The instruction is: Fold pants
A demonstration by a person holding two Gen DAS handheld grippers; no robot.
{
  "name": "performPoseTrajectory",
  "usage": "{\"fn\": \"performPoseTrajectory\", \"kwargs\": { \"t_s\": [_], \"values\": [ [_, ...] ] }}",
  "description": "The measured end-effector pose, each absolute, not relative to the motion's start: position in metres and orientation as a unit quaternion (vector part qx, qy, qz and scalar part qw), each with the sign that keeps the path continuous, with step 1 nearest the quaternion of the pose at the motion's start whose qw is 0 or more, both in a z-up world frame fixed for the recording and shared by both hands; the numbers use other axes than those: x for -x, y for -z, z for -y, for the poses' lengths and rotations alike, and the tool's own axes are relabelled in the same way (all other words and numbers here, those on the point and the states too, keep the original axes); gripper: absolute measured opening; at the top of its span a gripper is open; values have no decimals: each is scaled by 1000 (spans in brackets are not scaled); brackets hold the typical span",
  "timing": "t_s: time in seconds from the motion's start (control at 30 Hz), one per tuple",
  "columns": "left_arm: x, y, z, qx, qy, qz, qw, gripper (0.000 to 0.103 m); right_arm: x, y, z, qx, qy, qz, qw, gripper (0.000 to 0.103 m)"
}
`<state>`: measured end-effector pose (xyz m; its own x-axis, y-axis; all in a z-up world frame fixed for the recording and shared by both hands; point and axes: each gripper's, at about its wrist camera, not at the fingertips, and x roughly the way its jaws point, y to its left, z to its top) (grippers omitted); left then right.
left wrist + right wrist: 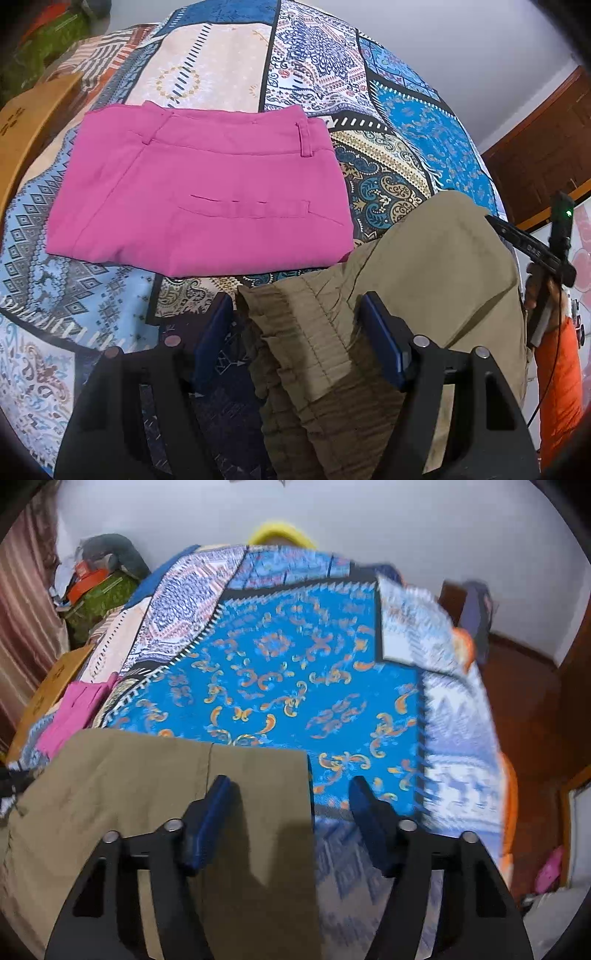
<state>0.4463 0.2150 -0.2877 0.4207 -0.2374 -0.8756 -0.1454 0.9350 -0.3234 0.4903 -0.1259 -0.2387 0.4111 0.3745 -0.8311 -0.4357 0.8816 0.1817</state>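
Ruffled elastic waistband fabric is bunching right between the fingers of the left gripper [299, 325], whose blue pads are standing wide apart with the khaki pants [424, 280] lying between them; the right-hand pad looks to be touching the cloth, but nothing is being pinched. From there the pants are running away toward the right, so their long axis is lying roughly across the near edge of the bed [424, 122], from the gathered waist at the left gripper to the smooth leg end at the right one.

Over that far end the right gripper [288, 786] is hovering, its fingers also spread wide. Its left pad is sitting above the khaki cloth just inside the straight hem edge, while its right pad is hanging over bare blue bedspread, so the hem is falling between the two fingers. I cannot tell whether either pad is actually pressing on the fabric; that view is blurred.

Each gripper, then, is already standing at its own end of the garment, and the next move seems to call for closing on both ends and carrying one over the other along that long axis.

Beyond the left gripper, a folded pink pair [199, 188] is resting flat nearer the middle of the bed, just beside the khaki pants without clearly touching them.
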Motion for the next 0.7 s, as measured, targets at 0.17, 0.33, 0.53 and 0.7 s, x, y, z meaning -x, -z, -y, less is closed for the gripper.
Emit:
{"fn": "performPoseTrajectory", "kwargs": {
  "t_s": [0.17,0.33,0.53,0.7],
  "values": [
    [-446,287,-211,168,27,-535,828,63,-485,240,111,65,-254,-480,837,19],
    [-442,270,-196,99,0,-519,849,53,-475,233,111,88,-244,-462,848,11],
    [-433,240,-173,-8,-43,-469,882,50,-466,194,117,85,-219,-413,880,10],
    [-427,201,-175,7,-46,-442,896,49,-453,144,126,78,-214,-378,897,10]
  ]
}}
